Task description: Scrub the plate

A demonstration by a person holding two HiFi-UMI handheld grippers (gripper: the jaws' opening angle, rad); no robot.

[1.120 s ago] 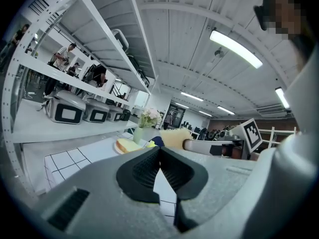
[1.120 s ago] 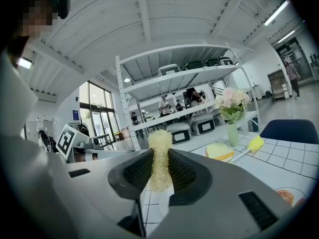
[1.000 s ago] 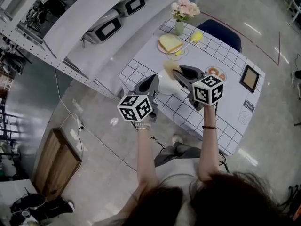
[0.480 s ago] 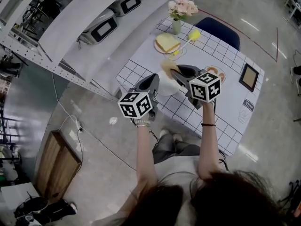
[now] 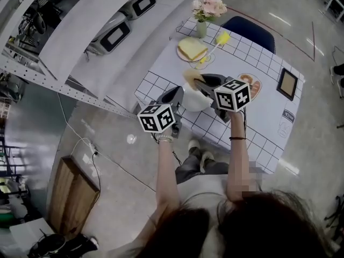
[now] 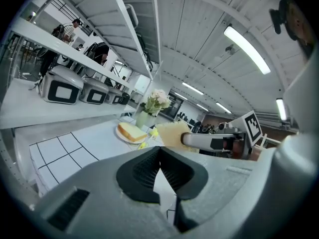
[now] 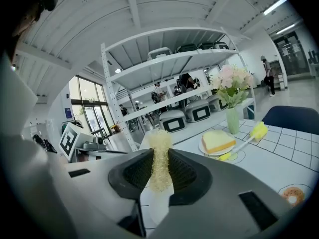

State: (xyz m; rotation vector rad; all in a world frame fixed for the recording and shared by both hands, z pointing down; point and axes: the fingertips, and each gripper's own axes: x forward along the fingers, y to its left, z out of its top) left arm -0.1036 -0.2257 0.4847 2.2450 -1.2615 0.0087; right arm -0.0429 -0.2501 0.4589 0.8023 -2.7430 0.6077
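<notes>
White-gridded table (image 5: pixel 263 117) is seen from above, with grey shelving (image 5: pixel 86 31) beside it. The left gripper (image 6: pixel 159 164) is clamped on the rim of a white plate (image 5: pixel 193 101), which is held over the table's near part between the two grippers. The right gripper (image 7: pixel 160 172) is closed on a pale yellow scrub pad (image 7: pixel 160 141), which is held at the plate's upper edge; whether they touch cannot be told. Farther back, a yellow slab (image 5: pixel 193 48) on a small plate (image 5: pixel 181 54), a yellow-headed brush (image 5: pixel 222 40) and a vase of pink flowers (image 5: pixel 207 9) are set, and a dark frame (image 5: pixel 286 84) lies to the right.
</notes>
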